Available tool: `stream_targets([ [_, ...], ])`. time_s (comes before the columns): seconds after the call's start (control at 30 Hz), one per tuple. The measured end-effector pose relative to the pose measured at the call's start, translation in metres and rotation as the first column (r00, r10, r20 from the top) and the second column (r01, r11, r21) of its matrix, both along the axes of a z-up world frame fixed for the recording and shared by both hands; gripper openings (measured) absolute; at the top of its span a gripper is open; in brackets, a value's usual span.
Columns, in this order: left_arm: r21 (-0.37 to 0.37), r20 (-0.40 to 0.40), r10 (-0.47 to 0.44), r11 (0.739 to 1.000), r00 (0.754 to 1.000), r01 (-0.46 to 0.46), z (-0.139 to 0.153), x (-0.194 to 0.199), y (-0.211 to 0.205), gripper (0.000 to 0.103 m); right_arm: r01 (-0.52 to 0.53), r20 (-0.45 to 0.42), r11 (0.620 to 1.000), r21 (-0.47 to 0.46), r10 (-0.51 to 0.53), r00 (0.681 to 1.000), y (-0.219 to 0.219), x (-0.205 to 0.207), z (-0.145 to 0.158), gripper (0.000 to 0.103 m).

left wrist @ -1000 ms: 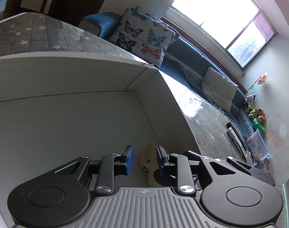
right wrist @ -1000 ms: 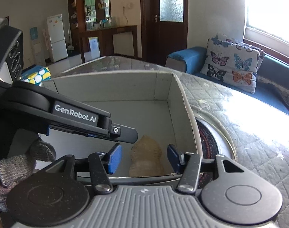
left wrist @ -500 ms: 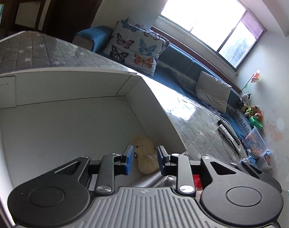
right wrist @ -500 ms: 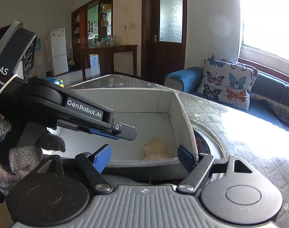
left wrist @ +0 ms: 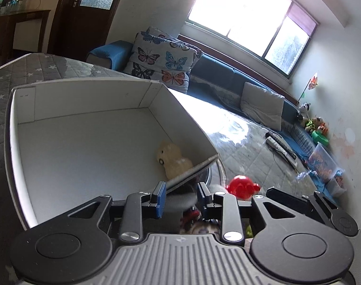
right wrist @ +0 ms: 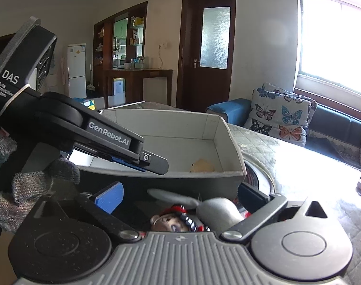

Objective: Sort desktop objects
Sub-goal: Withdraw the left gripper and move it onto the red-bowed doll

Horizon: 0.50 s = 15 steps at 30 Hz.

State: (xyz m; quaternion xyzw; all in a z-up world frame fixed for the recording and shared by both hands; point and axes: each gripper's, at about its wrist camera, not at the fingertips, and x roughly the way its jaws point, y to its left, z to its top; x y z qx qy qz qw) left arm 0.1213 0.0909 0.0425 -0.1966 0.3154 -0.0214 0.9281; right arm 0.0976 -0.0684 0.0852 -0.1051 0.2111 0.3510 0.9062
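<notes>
the wide-spread right tongs (right wrist: 180, 193), just opened and empty, are poised directly over the small brown-faced figurine with red beads (right wrist: 172, 223), nearer than the narrowly parted left tongs (left wrist: 180, 196).

One white box (left wrist: 90, 128) sitting on the table, one pale yellow toy (left wrist: 172, 161) lying inside it, one red toy (left wrist: 242, 185) showing beside it, two butterfly cushions (left wrist: 161, 64) leaning together.

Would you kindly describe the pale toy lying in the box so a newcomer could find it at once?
Find the big white cardboard box on the quilted table. Inside, against its right wall near the front corner, lies the cream-yellow plush toy. It is the box's only content; the red toy sits outside, on the table.
</notes>
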Motion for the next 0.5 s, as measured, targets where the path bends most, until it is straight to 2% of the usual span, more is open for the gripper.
stream_targets([
  [0.23, 0.022, -0.021, -0.024, 0.999, 0.999, 0.025, -0.011, -0.017, -0.013, 0.032, -0.004, -0.038, 1.0, 0.01, 0.005, 0.999, -0.007, -0.017, -0.017, 0.103],
  [0.5, 0.015, -0.073, -0.051, 0.999, 0.996, 0.052, -0.026, -0.022, -0.02, 0.032, -0.027, -0.085, 1.0, 0.009, 0.028, 0.996, -0.004, -0.028, -0.037, 0.103],
])
